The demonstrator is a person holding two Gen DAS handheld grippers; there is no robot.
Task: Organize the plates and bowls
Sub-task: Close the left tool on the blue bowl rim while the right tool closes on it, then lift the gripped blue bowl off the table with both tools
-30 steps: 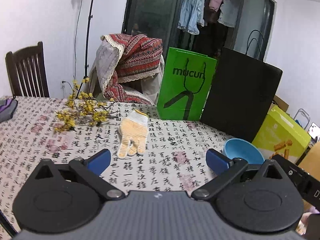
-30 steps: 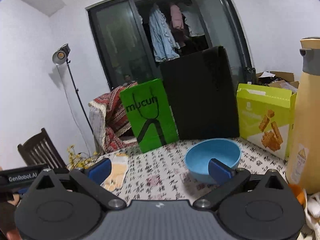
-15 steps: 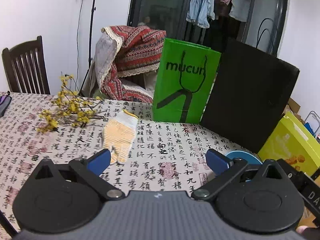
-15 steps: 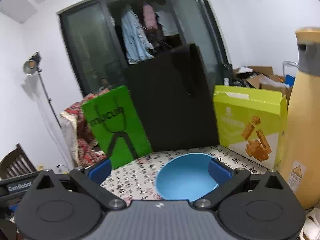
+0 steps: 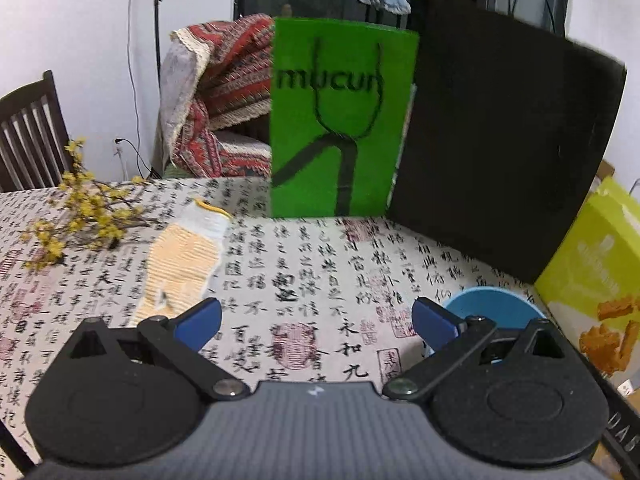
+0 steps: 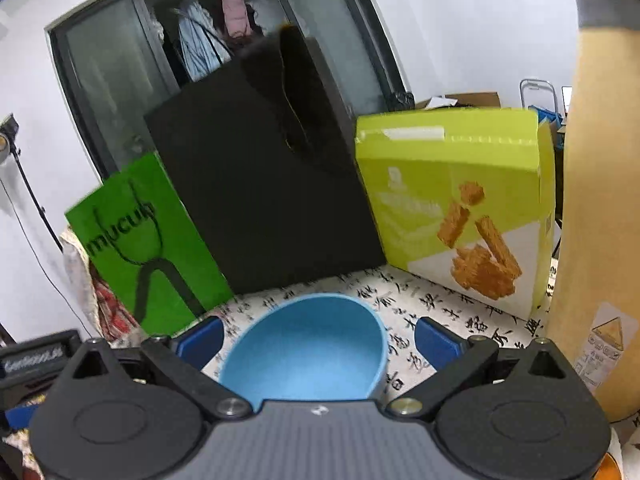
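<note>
Nearest in the right wrist view, the right gripper [image 6: 318,338] has its blue-padded jaws spread wide, having just closed in slightly. A smooth, round blue bowl [image 6: 308,350] sits between them. The pads flank the bowl without visibly pressing it, and the gripper body hides the bowl's near rim. At the left edge, a dark device with a blurred label is hard to read.

In the left wrist view, the left gripper [image 5: 316,320] also has its jaws spread, with only tablecloth [image 5: 312,264] between them. The cloth is pale and printed with black calligraphy. The same bowl peeks out behind this gripper's right finger, mostly hidden.

Farther left lies a knitted yellow and white glove [image 5: 180,260], soft-edged from blur, beside a sprig of small yellow flowers [image 5: 80,216]. Behind stand a flat green paper bag [image 5: 340,120], a matte black bag [image 5: 500,148] and a glossy lime box [image 6: 460,204]. A tall tan bottle [image 6: 600,200] is cut off at the right edge.
</note>
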